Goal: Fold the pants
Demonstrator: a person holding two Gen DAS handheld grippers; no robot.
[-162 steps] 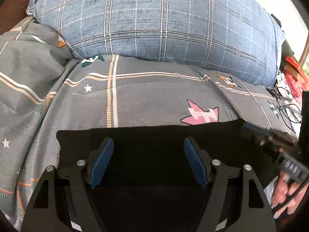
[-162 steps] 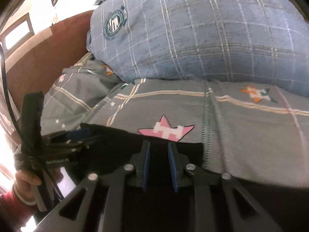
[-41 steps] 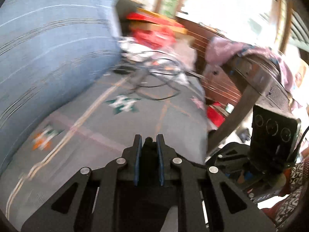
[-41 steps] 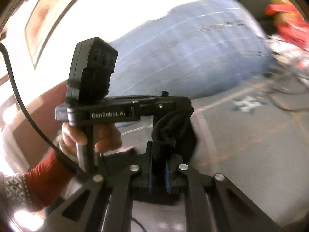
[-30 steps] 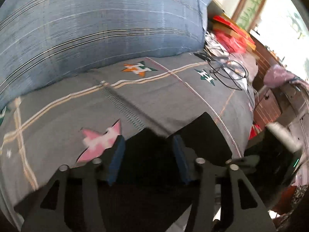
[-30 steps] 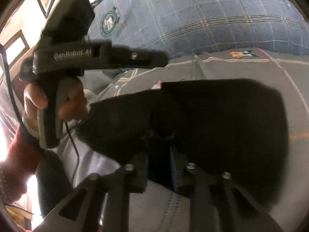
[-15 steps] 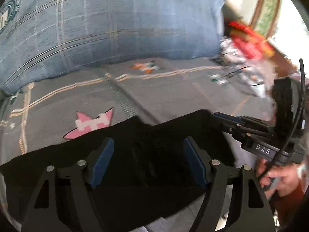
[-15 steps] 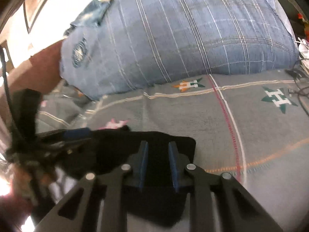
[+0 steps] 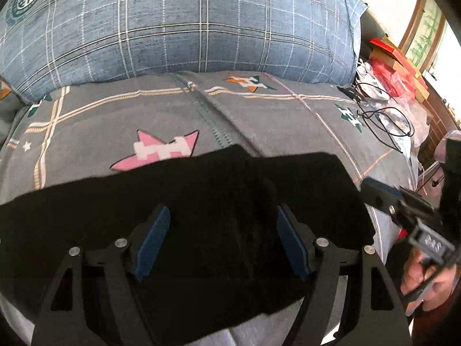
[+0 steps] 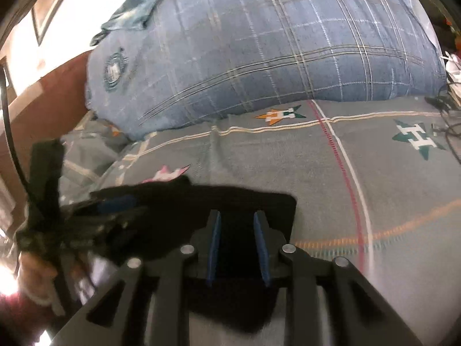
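The black pants (image 9: 201,196) lie flat as a folded band across the grey bed cover (image 9: 273,121). My left gripper (image 9: 223,230) hovers just over their middle, its blue pads wide apart and holding nothing. In the right wrist view the pants (image 10: 268,201) end in a square corner at the right. My right gripper (image 10: 237,242) sits over that end. Its jaws stand a little apart and are opening, with black cloth showing between the pads but not pinched up. Each gripper also shows in the other's view: right gripper (image 9: 403,210), left gripper (image 10: 86,216), each held by a hand.
A big blue plaid pillow (image 9: 201,28) lies along the far side of the bed. Black cables (image 9: 383,118), plastic bags and red boxes (image 9: 394,66) crowd the bed's right end. A brown wooden board (image 10: 43,101) rises at the left.
Both grippers carried the pants up and over, then laid them back flat on the bed. The left gripper let go and opened wide, then sank closer to the cloth. The right gripper's hold has loosened.
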